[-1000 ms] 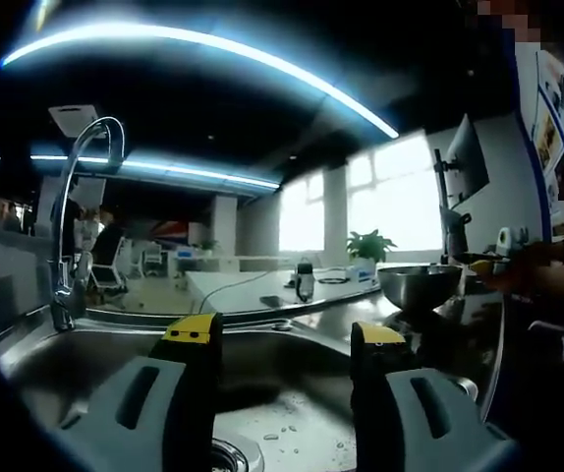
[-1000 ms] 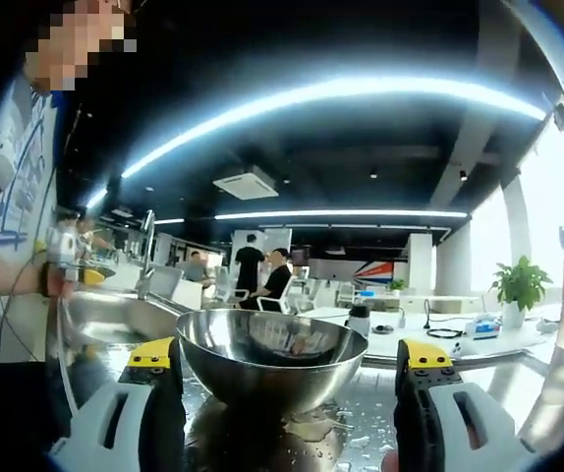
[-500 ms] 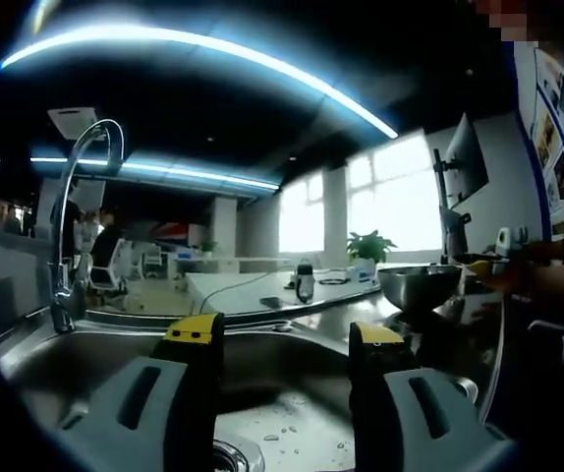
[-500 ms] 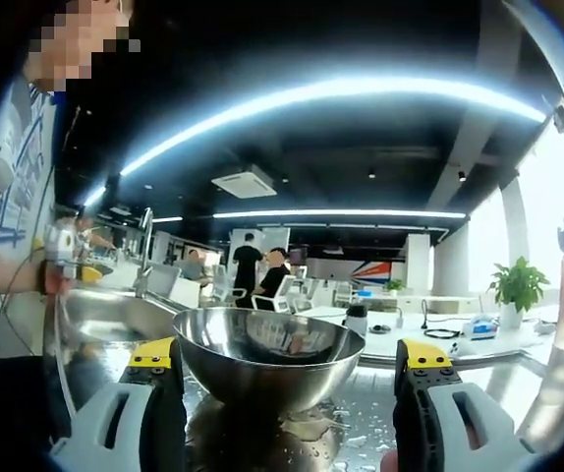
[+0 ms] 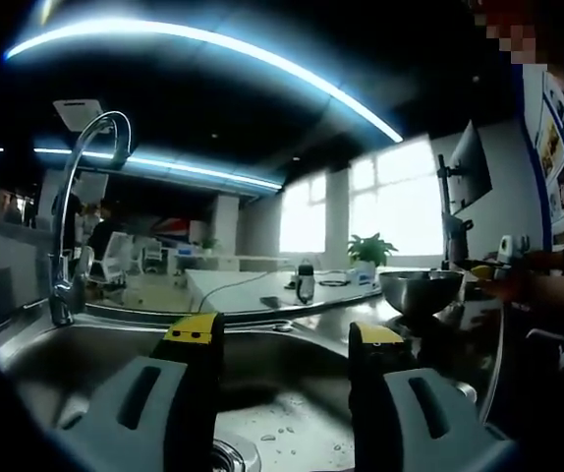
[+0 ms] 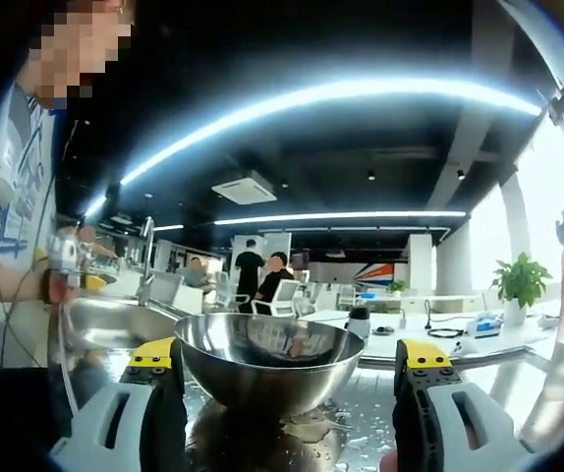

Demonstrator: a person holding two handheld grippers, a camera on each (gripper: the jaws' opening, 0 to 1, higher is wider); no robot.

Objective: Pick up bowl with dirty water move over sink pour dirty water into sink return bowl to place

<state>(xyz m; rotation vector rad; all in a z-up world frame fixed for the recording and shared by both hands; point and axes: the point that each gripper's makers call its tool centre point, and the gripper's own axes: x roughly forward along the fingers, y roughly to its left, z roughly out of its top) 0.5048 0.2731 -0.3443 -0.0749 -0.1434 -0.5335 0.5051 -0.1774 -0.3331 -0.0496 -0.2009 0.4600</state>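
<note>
Bowl and right gripper: in the right gripper view the steel bowl [image 6: 268, 356] stands upright on the wet steel counter [image 6: 361, 413], between and just beyond the jaws of the right gripper [image 6: 287, 366]; the jaws stand wide, one on each side, and neither visibly touches the bowl wall, so nothing is gripped
Bowl contents: the rim is seen from low down, so I cannot tell whether water is inside
Right gripper pose: level and low over the counter, pointing straight at the bowl's side
Left gripper: in the left gripper view the left gripper [image 5: 282, 339] hangs over the sink [image 5: 105, 344] with jaws parted and nothing between them, yellow tips up
Sink: water drops lie on its floor near the drain [image 5: 225, 456], which sits low between the jaws
Bowl from the left: the same bowl shows far to the right on the counter, well apart from the left gripper
Faucet: a tall curved faucet [image 5: 76, 206] rises at the far left edge of the sink
Person: a hand [image 6: 54, 280] at the left of the right gripper view holds the other gripper beside the sink
Far: a potted plant [image 5: 368, 251] by bright windows, desks and seated people [image 6: 272, 280] beyond
</note>
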